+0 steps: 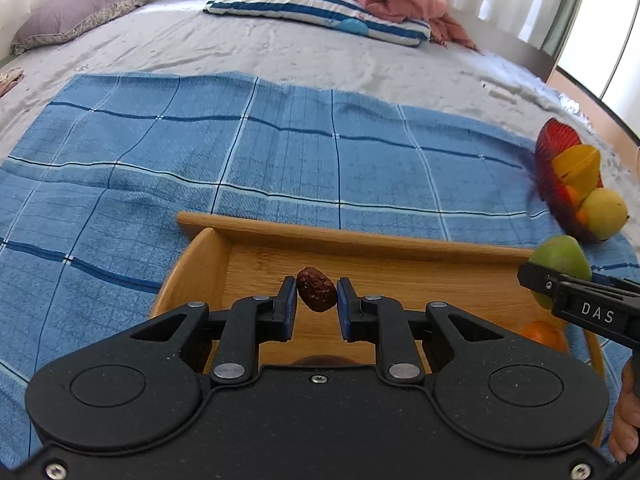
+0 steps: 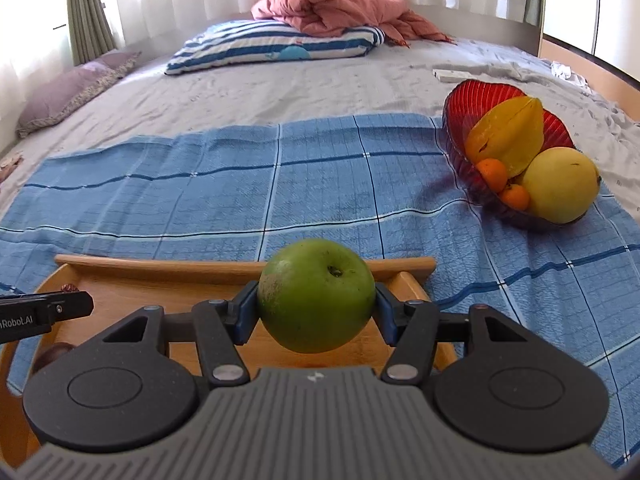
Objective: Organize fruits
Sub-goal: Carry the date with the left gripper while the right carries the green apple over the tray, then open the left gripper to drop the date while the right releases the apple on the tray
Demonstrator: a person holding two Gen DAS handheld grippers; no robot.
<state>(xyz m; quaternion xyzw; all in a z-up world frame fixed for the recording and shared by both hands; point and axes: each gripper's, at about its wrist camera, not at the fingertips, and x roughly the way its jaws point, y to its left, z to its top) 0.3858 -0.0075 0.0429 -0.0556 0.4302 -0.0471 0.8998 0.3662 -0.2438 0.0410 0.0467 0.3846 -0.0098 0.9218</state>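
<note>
left claw pinches light, wrinkled date endwise | right claw clamps firm, smooth, heavier green apple across its middle | red bowl at 2 o'clock of tray

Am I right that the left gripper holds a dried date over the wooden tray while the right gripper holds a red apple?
Not quite: the apple in the right gripper is green, as the right wrist view shows. The left gripper does hold a dried date over the wooden tray.
</note>
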